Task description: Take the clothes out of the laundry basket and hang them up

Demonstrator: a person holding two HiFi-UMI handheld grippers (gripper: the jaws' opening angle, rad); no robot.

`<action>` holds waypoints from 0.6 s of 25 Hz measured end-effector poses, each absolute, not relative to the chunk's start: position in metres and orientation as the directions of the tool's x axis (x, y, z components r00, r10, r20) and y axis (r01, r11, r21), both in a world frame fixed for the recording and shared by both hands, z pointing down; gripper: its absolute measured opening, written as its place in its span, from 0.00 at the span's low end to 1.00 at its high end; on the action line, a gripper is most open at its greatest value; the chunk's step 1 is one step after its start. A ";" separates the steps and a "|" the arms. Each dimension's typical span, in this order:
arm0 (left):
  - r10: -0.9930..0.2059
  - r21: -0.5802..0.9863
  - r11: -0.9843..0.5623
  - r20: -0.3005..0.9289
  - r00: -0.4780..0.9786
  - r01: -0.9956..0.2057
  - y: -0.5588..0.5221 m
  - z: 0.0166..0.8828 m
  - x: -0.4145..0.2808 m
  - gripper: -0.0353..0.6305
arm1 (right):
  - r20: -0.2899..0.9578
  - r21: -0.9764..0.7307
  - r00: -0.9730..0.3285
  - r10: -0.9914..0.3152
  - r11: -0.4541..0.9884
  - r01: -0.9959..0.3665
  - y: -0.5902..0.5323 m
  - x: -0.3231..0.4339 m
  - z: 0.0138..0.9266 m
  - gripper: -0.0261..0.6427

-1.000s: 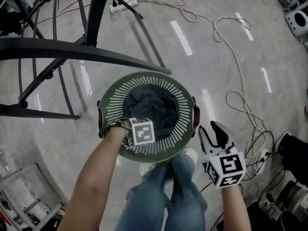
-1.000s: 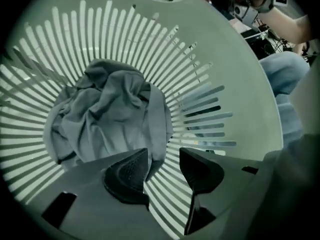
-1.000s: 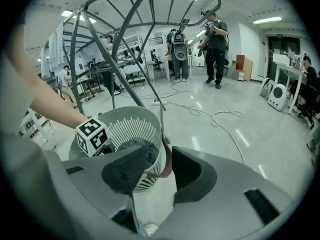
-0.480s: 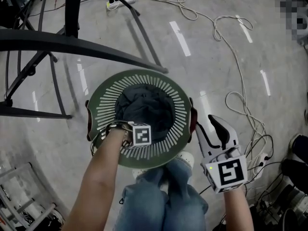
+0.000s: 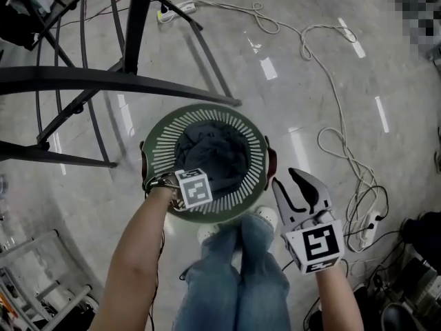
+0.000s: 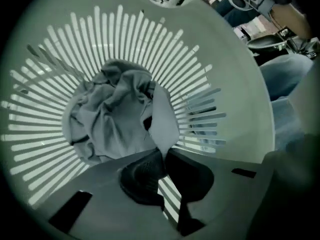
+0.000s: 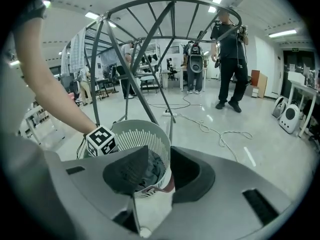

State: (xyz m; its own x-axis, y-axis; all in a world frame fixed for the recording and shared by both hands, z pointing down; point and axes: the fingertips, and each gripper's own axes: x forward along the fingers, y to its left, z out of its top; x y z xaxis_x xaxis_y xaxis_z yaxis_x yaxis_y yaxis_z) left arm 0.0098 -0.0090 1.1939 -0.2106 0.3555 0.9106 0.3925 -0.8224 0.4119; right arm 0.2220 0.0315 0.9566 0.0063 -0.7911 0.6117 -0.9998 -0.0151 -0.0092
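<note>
My left gripper (image 6: 162,154) has just closed on cloth (image 6: 110,114) in the basket (image 6: 225,59); right gripper (image 7: 159,156) narrowly apart, empty

- The laundry basket (image 5: 256,158) is round and green with a slatted wall, standing upright on the floor, near centre.
- The clothes (image 5: 213,150) are a dark, crumpled heap (greyish) inside it, with one fold drawn up on the near side.

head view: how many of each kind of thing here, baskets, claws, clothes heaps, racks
basket: 1
claws: 2, the left claw and the right claw
heap of clothes: 1
metal rack: 1
total: 5
</note>
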 end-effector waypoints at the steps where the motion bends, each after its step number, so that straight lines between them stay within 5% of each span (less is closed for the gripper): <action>1: 0.349 0.391 -0.836 0.920 -0.178 0.385 -0.012 1.182 0.013 0.08 | 0.617 -0.013 0.002 -0.787 -0.012 -1.000 0.032 0.220 0.950 0.24; 15: 0.113 0.009 -0.896 0.971 0.209 0.445 -0.016 1.016 0.057 0.08 | 0.705 -0.163 -0.102 -0.702 -0.020 -0.986 0.045 0.198 0.901 0.24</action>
State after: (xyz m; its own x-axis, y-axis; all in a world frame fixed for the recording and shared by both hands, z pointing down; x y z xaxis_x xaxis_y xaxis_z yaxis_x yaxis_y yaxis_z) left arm 0.0568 -0.0164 1.0157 0.2091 0.1132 0.9713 0.4448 -0.8956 0.0086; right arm 0.1980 0.0446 0.9012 -0.1023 -0.7018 0.7050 -0.9864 -0.0199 -0.1629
